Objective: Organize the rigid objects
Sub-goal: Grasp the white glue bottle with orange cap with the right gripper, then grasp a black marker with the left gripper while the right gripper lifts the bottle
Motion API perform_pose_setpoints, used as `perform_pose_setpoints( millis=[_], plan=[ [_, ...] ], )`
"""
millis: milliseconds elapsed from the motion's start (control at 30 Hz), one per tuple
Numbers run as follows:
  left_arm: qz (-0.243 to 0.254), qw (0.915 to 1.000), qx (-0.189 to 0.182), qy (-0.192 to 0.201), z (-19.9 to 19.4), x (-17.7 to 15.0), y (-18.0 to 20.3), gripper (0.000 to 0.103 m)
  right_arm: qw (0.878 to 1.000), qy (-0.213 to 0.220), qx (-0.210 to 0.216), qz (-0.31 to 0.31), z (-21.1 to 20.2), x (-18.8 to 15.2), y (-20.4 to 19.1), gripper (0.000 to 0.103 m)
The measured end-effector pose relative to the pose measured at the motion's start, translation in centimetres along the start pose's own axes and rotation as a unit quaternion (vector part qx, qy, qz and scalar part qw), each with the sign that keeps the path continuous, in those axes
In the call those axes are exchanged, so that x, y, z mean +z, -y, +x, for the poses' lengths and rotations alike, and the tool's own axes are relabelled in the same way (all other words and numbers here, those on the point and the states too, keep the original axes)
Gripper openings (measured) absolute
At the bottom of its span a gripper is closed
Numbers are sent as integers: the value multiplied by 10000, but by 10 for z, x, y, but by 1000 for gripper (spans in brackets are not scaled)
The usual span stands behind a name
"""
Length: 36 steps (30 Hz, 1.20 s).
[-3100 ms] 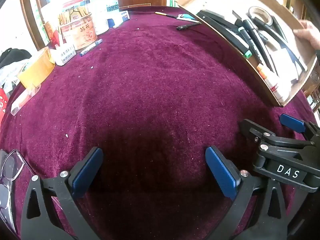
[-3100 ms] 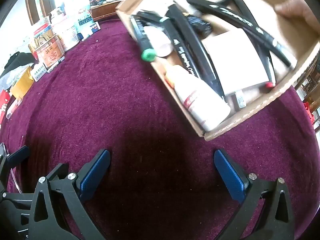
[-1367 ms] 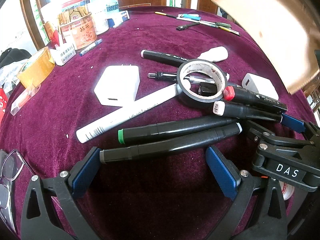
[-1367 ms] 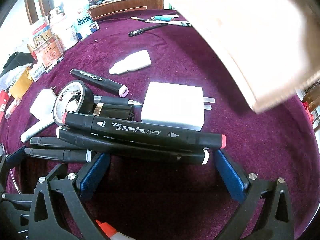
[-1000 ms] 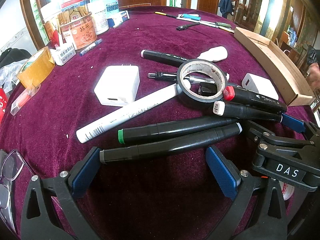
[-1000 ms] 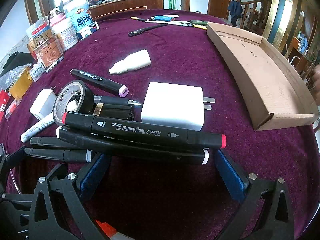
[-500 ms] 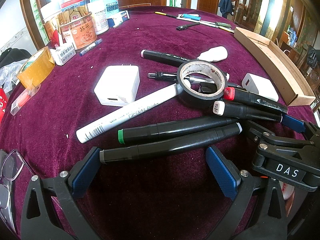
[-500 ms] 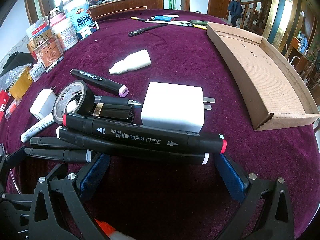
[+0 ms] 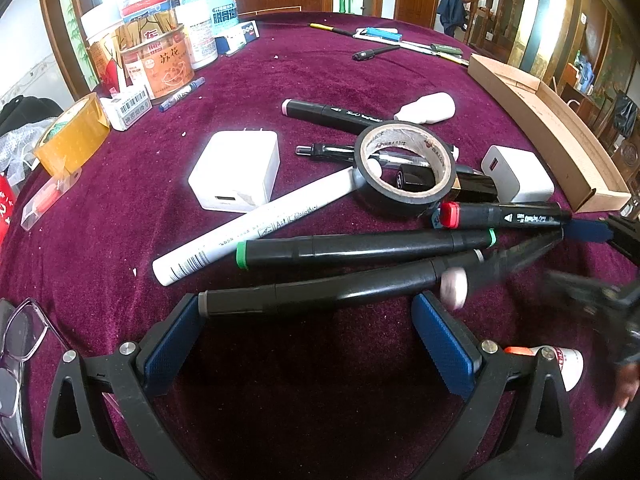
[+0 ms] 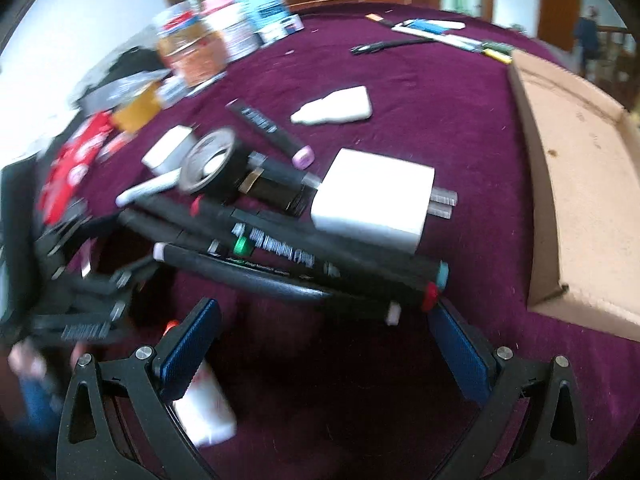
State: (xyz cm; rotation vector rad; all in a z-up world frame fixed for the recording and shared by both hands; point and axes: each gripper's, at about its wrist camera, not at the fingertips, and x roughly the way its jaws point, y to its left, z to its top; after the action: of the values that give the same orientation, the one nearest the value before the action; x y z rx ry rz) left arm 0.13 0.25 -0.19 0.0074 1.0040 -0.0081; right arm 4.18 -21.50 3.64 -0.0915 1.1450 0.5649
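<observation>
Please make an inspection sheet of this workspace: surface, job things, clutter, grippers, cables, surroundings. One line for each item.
Surface: purple velvet table, with small white crumbs.
Job's things: black markers, white marker, black tape roll, two white chargers piled together; cardboard tray empty at the right.
Clutter: tins and boxes, yellow tape, pens at the far edge, glasses.
Grippers: left gripper open; right gripper open, blurred.
Cables: nothing seen.
Surroundings: wooden doors, staircase railing.

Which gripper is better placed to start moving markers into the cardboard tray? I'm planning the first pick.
Probably the right gripper: open, it faces the red-capped marker, and the cardboard tray lies on its side. The left gripper, also open, sits farther from the tray.
</observation>
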Motion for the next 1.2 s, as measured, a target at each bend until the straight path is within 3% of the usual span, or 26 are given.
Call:
perform_pose_setpoints(
  millis=[133, 233, 300, 367, 433, 633, 767, 900, 1033, 1200],
  plan=[
    [0, 10000, 1, 0, 0, 0, 0, 103, 9981, 353, 143, -489, -29, -16, 2, 99],
    [2, 10000, 5, -2, 0, 0, 0, 103, 9936, 419, 456, -949, -43, -24, -9, 84],
    [-4, 10000, 9, -6, 0, 0, 0, 103, 9882, 394, 541, -1376, -46, -32, -26, 81],
    [-21, 10000, 23, -7, -1, 0, 0, 103, 9834, 239, 772, -1622, -44, -38, -38, 62],
    [-37, 10000, 31, -10, 0, 0, 0, 103, 9786, 106, 869, -1861, -39, -38, -52, 52],
    [-40, 10000, 34, -11, -1, 0, 0, 103, 9688, -225, 717, -2363, -14, -29, -76, 48],
    [-42, 10000, 29, -12, -1, 0, 1, 103, 9659, -561, 638, -2447, 4, -30, -82, 25],
    [-44, 10000, 27, -12, -1, 0, 1, 103, 9642, -547, 537, -2538, 7, -38, -82, 24],
    [50, 9999, -94, 13, -3, -2, -1, 103, 9655, -294, 727, -2482, -4, -44, -75, 24],
    [225, 9967, -564, 537, -38, -9, -3, 103, 9717, 518, 1171, -1983, -41, -29, -44, 24]
  ],
)
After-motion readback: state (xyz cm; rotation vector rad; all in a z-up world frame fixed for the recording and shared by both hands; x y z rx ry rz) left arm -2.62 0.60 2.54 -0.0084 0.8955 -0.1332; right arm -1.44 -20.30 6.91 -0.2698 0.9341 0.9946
